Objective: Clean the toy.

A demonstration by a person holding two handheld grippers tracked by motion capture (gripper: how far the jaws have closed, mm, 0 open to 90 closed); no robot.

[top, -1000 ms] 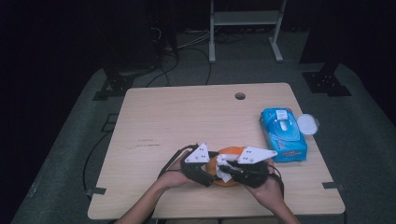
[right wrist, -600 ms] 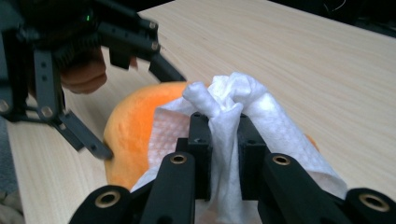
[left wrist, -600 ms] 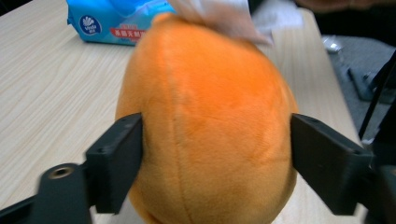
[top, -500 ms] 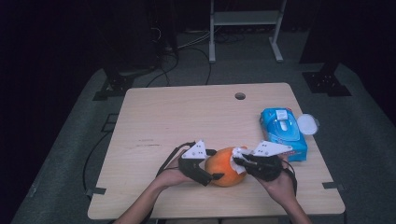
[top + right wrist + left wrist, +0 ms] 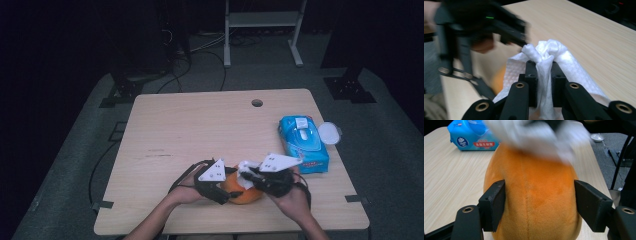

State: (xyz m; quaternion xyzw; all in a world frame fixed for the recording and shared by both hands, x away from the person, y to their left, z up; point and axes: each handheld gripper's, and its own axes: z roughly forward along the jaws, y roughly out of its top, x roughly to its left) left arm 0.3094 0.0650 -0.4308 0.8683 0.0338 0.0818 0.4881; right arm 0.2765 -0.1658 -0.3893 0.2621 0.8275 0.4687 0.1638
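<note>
An orange plush toy (image 5: 243, 189) sat near the front edge of the wooden counter (image 5: 200, 130), between the person's two hands. The left claw (image 5: 539, 202) was clamped on it: in the left gripper view both black jaws pressed against the toy's (image 5: 531, 202) fuzzy sides, one on each flank of the centre seam. The left hand (image 5: 186, 191) held that claw (image 5: 220, 186) at the toy's left side in the high view.

The right claw (image 5: 543, 75) was closed tight on a bunched white wipe (image 5: 544, 57), its jaws pinching a twisted fold with the crumpled tip standing above them. In the high view the wipe (image 5: 246, 172) lay on top of the toy, beneath the right claw (image 5: 252, 177) and ahead of the right hand (image 5: 292, 199). In the left gripper view it (image 5: 541, 137) appeared as a blurred white mass across the toy's upper part, apparently touching the plush, though the blur left that uncertain.

A blue pack of wipes (image 5: 302, 142) lay flat near the counter's right edge, well apart from the toy, with a round white lid (image 5: 329, 133) just beside it at the edge.
</note>
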